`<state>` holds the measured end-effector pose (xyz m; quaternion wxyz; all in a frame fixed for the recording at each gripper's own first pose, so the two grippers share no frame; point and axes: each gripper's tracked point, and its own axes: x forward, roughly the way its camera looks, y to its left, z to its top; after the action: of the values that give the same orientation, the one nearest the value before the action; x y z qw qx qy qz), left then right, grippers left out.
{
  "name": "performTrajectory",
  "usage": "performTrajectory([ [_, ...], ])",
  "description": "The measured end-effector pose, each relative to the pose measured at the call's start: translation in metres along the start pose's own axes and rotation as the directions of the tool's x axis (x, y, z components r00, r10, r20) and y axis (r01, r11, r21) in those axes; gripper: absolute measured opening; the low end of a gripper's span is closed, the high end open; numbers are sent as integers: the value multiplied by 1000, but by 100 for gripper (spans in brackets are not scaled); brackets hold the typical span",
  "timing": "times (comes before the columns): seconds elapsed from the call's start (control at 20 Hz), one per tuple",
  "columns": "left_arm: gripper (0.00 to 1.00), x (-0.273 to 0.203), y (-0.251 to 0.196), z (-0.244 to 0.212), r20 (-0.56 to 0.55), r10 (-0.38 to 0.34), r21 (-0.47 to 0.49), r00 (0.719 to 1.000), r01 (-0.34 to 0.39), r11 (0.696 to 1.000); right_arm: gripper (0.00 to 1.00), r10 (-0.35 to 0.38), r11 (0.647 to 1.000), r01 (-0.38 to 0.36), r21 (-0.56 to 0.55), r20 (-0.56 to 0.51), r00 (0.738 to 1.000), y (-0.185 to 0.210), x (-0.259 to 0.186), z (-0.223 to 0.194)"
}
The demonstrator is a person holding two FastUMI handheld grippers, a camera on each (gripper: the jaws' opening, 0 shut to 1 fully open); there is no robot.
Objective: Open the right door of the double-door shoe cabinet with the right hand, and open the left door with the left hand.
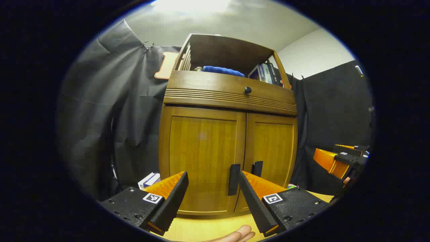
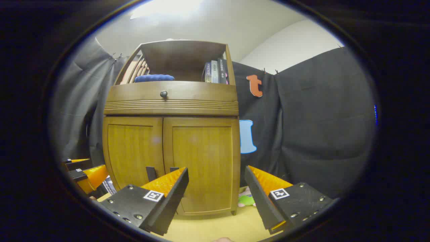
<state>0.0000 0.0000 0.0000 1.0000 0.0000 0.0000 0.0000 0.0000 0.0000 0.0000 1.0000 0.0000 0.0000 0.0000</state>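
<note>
On pale wooden table (image 2: 215,225) — shoe cabinet (image 2: 171,148), doors closed, black cloth (image 2: 309,127) behind.

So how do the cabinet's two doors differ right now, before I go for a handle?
In the left gripper view, the left door sits right ahead of the left gripper, while the right door lies off to the side. The left door's handle stands between the open jaws; the right door's handle peeks from behind a finger. Both doors are shut, same wood.
</note>
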Motion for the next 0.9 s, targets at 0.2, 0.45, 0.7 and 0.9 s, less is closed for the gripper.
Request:
performTrajectory([
  [0.2, 88, -1, 1, 2, 9, -3, 5, 1000, 3, 1000, 96, -5, 1000, 5, -5, -18, 1000, -3, 7, -6],
  [0.45, 88, 2, 2, -1, -7, -4, 2, 1000, 4, 1000, 96, -3, 1000, 2, -16, -31, 1000, -3, 12, -8],
  [0.7, 89, 2, 4, 1, -1, -4, 10, 1000, 4, 1000, 96, 8, 1000, -8, -29, -20, 1000, 0, 26, -8],
  [0.9, 93, 3, 2, 4, 14, -26, 11, 1000, 26, 1000, 96, 14, 998, -14, -68, -10, 1000, 5, 58, -17],
])
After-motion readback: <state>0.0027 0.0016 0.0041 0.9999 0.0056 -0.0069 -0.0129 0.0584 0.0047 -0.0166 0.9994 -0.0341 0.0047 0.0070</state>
